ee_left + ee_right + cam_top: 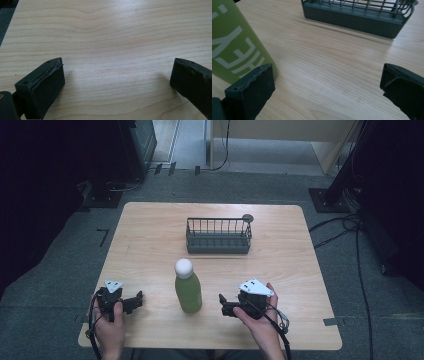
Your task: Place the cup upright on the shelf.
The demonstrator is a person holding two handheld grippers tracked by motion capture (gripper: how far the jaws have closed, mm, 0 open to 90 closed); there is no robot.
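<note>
Near edge of a pale wooden table with rounded corners, seen from above; its grain runs side to side. The person's two hands enter from the bottom. The left hand holds the left gripper low over the near left part of the top, and the right hand holds the right gripper over the near right part; each carries a grey three-cornered plate and trails a dark cable. In the left gripper view the two black jaws stand wide apart with bare wood between them. In the right gripper view the jaws are likewise spread and hold nothing.

Between the two grippers, touching neither, a green bottle with a rounded white cap stands upright near the table's middle. In the right gripper view its green wall rises just behind the left jaw and bears pale lettering, cut off by the frame and not readable.

Farther back, a dark wire basket with a solid lower band and barred upper walls stands on the centre-far part of the table, well apart from the bottle; its inside is hard to make out. A small dark round object lies beside its far right corner; what it is cannot be told.

Beyond the table lies grey carpet with cables at right, dark stands at both sides, and light panels at the far wall. The room's edges fall into shadow.
</note>
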